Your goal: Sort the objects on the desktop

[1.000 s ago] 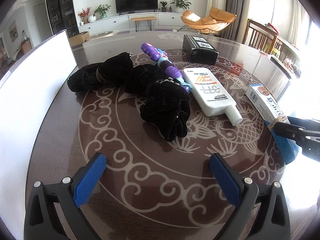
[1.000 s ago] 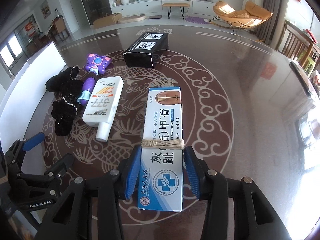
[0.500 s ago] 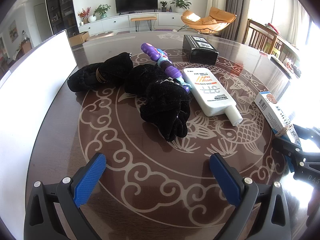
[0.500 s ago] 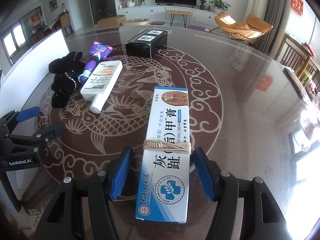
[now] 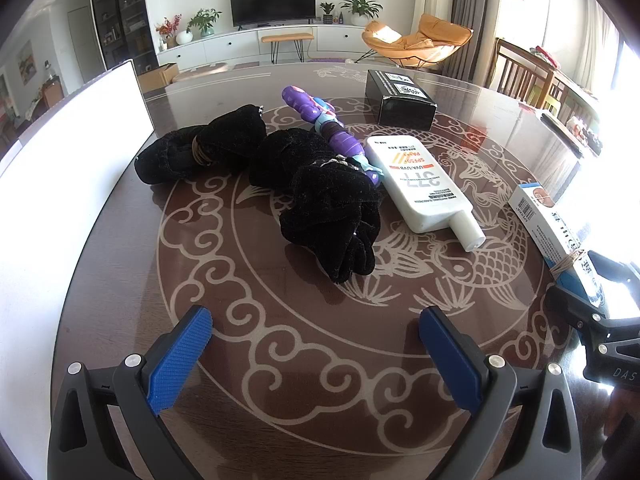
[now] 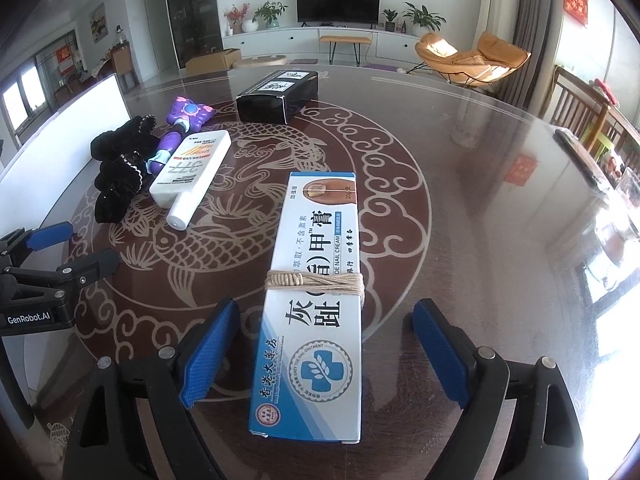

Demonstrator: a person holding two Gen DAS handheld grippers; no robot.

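Nail cream box (image 6: 316, 300) lay flat on the table (image 6: 460, 200) between the spread-apart right gripper (image 6: 326, 356), long axis toward 12 o'clock, probably untouched. Left gripper (image 5: 316, 354), also apart, hung empty, farther off.

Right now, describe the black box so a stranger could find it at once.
On the round patterned table, look to the far side, beyond the white bottle. The black box lies there alone, the only dark, hard-edged carton, with white labels on top.
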